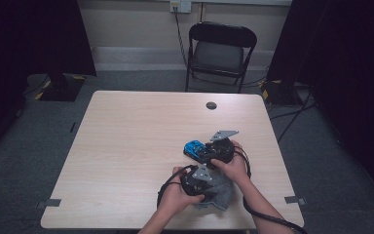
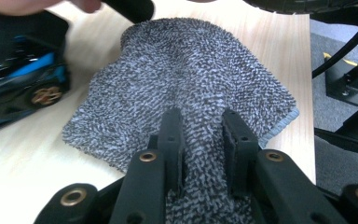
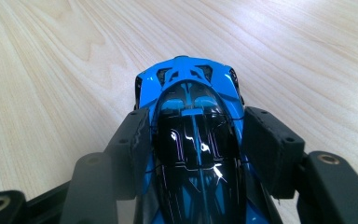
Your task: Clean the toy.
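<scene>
Left gripper [image 2: 200, 135]: jaws are drawn close together and clamped on a fold of the grey microfibre cloth [image 2: 186, 79]. In the left gripper view the pile is seen bunched up between the two black pads, and the rest of the cloth is spread flat on the wooden table [image 2: 28, 158] ahead of the jaws. A lighter stitched hem is seen at the cloth's edge, to the right of the jaws in that view.

Right gripper [image 3: 193, 135]: jaws are set about half open and closed against the flanks of the blue toy car [image 3: 191, 116]. In the right gripper view the car's glossy black canopy is seen lying between the pads, with the blue end of the body projecting beyond the jaw tips over bare table [image 3: 65, 56].

High view: both grippers are held close together near the front right part of the table [image 1: 126, 136]. The left gripper [image 1: 197, 178] is seen on the cloth [image 1: 219, 192], just nearer the person than the right gripper [image 1: 209, 153]. The car [image 1: 193, 147] is seen at the far-left side of the right gripper, just beyond the cloth. In the left gripper view a gold-spoked wheel of the car [image 2: 42, 88] is seen to the left of the cloth.

A black folding chair [image 1: 219, 51] is noted beyond the table's far edge.
</scene>
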`<state>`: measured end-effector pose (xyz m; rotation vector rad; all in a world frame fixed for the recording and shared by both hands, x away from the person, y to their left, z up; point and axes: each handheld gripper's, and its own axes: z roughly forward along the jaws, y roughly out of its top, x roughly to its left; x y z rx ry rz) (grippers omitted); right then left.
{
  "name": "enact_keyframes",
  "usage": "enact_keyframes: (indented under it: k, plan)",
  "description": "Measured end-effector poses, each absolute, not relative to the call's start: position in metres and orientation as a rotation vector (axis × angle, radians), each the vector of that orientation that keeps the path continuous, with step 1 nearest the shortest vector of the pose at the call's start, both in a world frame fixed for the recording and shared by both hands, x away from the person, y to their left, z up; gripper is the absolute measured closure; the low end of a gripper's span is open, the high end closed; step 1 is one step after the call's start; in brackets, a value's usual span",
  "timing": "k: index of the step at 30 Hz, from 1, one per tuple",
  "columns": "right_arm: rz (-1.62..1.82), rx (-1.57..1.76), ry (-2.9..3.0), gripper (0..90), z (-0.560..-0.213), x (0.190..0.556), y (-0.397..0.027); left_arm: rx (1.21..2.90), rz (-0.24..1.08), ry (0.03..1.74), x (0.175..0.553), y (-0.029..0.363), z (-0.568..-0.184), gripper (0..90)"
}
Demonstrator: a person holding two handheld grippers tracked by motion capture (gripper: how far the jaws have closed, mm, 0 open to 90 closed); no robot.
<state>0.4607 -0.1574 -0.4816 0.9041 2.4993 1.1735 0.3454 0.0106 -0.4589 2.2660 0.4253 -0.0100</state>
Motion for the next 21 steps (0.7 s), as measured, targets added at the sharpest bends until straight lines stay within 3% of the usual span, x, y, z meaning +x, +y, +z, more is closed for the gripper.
enact_keyframes:
  k: [13,21]
  plan:
    - [1.175,0.912,2.496,42.6,-0.482,0.460,-0.157,2.127,0.110,0.557,0.359,0.071,-0.427,72.1]
    - [1.179,0.907,2.491,42.6,-0.482,0.460,-0.157,2.115,0.144,0.646,0.376,0.092,-0.430,72.1]
